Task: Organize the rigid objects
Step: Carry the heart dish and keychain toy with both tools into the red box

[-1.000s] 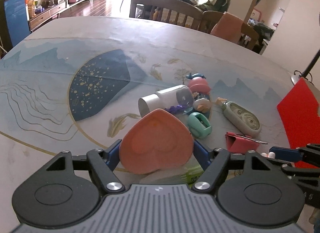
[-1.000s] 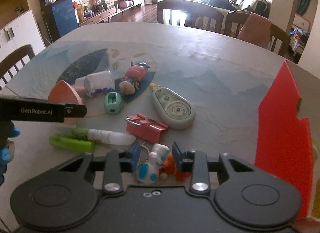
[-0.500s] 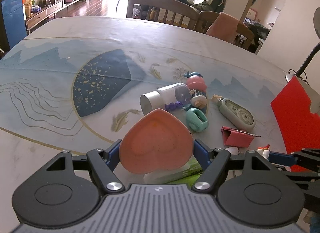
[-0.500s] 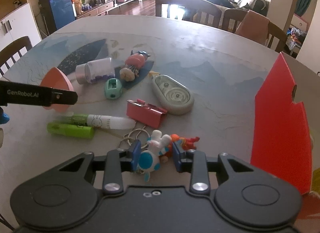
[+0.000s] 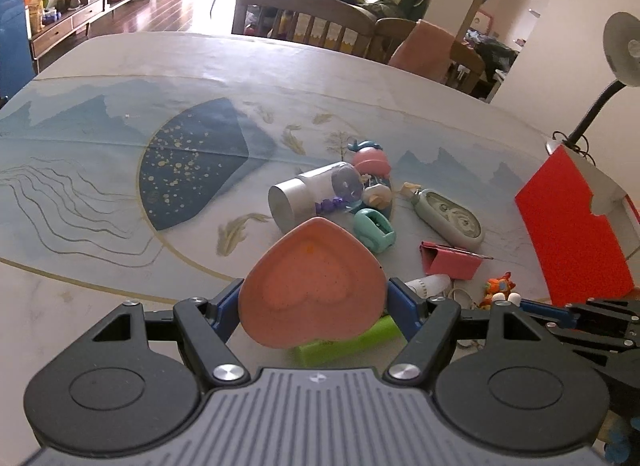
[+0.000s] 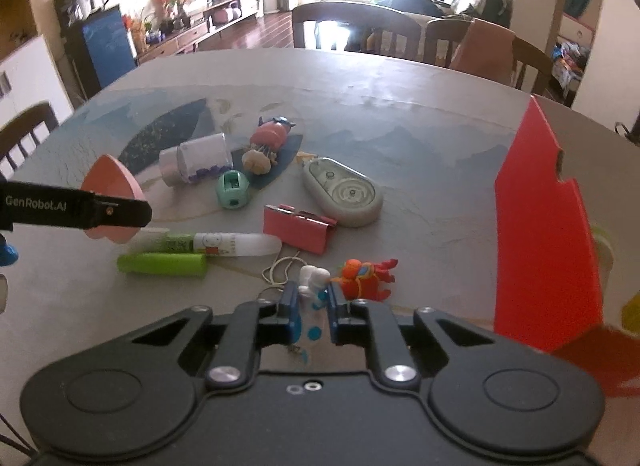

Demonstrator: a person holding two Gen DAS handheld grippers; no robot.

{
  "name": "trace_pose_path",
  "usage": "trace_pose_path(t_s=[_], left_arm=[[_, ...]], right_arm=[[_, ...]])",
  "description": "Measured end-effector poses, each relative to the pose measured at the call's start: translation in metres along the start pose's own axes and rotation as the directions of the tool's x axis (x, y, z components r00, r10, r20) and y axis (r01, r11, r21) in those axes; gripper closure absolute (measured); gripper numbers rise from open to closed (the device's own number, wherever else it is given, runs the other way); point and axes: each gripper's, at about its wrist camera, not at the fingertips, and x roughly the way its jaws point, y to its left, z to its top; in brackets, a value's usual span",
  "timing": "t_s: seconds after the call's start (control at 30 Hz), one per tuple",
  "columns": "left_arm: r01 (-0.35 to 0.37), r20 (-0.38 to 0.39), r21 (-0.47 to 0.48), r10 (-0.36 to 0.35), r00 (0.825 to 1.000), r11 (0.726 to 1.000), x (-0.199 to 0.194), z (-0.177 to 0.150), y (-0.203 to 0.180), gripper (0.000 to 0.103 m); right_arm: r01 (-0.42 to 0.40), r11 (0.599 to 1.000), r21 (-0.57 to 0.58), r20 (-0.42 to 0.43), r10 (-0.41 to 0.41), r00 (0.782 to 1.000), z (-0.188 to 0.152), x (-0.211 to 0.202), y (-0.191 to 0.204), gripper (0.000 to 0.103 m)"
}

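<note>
The left tongs (image 5: 314, 306) grip a pink heart-shaped dish (image 5: 314, 286) by its side rims, above the worktop (image 5: 120, 266); it looks stiff, light, perhaps chippable. The right tongs (image 6: 312, 298) clamp a small white-and-blue figurine (image 6: 314, 286), probably light, hard plastic.

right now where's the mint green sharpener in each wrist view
Left wrist: the mint green sharpener lies right of centre, just beyond the pink heart dish.
Right wrist: the sharpener lies left of centre, in front of the clear jar.
Shared landmark: the pink binder clip, to its right in both.
</note>
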Motion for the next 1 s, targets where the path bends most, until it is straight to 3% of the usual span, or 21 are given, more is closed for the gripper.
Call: trace_pose_path(t_s=[0.27, 0.53, 1.0], left_arm=[[0.050, -0.009, 0.005, -0.050, 0.999, 0.999, -0.022, 0.003, 0.004, 0.028], [0.123, -0.069, 0.033, -0.120, 0.990, 0.992, -0.044, 0.009, -0.006, 0.028], [0.211, -0.105, 0.150, -0.197, 0.975, 0.966, -0.071, 0.037, -0.072, 0.028]], right_arm=[[-0.032, 0.996, 0.085, 0.075, 0.026, 0.997, -0.001, -0.043, -0.007, 0.090], [-0.042, 0.991, 0.130, 0.140, 0.023, 0.990, 0.012, -0.094, -0.017, 0.090], [0.008, 0.978, 0.210, 0.228, -0.057, 0.972, 0.037, -0.153, -0.064, 0.090]])
